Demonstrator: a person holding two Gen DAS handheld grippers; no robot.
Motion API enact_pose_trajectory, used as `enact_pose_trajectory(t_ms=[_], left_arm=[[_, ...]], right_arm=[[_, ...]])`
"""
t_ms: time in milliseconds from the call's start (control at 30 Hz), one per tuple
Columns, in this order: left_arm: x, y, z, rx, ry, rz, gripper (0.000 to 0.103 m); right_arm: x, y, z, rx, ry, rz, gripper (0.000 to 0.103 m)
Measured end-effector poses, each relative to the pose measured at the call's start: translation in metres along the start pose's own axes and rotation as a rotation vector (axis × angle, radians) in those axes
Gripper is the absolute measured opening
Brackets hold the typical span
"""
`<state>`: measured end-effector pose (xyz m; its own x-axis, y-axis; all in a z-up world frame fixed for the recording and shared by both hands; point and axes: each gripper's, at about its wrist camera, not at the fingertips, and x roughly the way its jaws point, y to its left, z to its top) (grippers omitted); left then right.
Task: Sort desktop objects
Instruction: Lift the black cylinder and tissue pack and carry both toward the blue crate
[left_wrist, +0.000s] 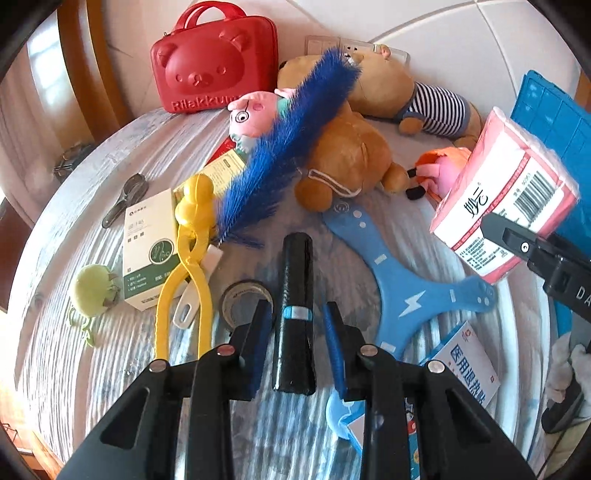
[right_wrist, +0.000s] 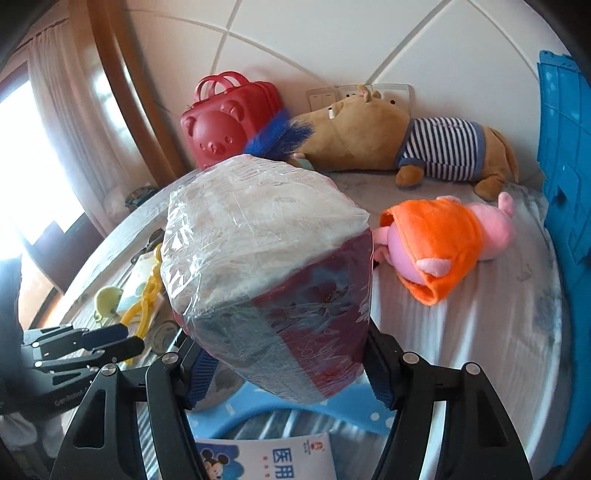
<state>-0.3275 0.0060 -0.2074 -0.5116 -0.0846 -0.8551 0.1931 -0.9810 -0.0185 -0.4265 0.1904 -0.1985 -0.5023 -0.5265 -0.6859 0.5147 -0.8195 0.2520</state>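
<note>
Tabletop (left_wrist: 92, 155): pale grey wood-grain, rounded edge, set against a white tiled wall (right_wrist: 303, 40) with switch and socket plates (left_wrist: 354, 46); a curtained window (right_wrist: 40, 155) in a wooden frame stands on the left. Containers: a red bear-face case (left_wrist: 212, 62), closed, upright against the wall; a blue plastic crate (left_wrist: 550, 114) at the right edge, contents not visible. A brown plush in a striped shirt (right_wrist: 402, 146) lies along the wall, and a pink plush in an orange hood (right_wrist: 439, 243) lies nearer. The left gripper (left_wrist: 297, 317) has its jaws spread on either side of a black roll with a blue band (left_wrist: 295, 306), which lies on the tabletop; contact cannot be confirmed. The right gripper (right_wrist: 286, 365) has its jaws pinching a plastic-wrapped tissue pack (right_wrist: 269, 273), held clear above the tabletop over a blue three-armed toy (left_wrist: 402, 280)
</note>
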Motion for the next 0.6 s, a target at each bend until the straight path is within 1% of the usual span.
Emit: enact_pose_trajectory(t_ms=[67,100,133,200,267,467,600], left_arm=[[0.004,0.005,-0.002,-0.006,0.008,0.012,0.035],[0.005,0.008,-0.003,-0.009,0.012,0.018,0.045],[0.007,0.010,-0.004,-0.012,0.016,0.025,0.051],[0.011,0.016,-0.006,-0.022,0.024,0.029,0.051],[0.018,0.019,-0.007,-0.023,0.044,0.015,0.051],[0.049,0.005,-0.013,-0.009,0.111,-0.045,0.051],[0.081,0.000,-0.020,-0.012,0.194,-0.048,0.051]], right_arm=[[-0.003,0.002,-0.002,0.003,0.001,-0.002,0.069],[-0.004,0.004,-0.003,0.004,0.001,-0.003,0.069],[-0.006,0.005,-0.004,0.006,0.002,-0.003,0.069],[-0.002,0.008,-0.006,0.002,0.010,0.000,0.069],[0.002,0.012,-0.008,-0.001,0.019,0.002,0.069],[0.017,0.011,-0.014,0.005,0.050,0.002,0.069],[0.023,0.007,-0.019,0.010,0.070,-0.003,0.069]])
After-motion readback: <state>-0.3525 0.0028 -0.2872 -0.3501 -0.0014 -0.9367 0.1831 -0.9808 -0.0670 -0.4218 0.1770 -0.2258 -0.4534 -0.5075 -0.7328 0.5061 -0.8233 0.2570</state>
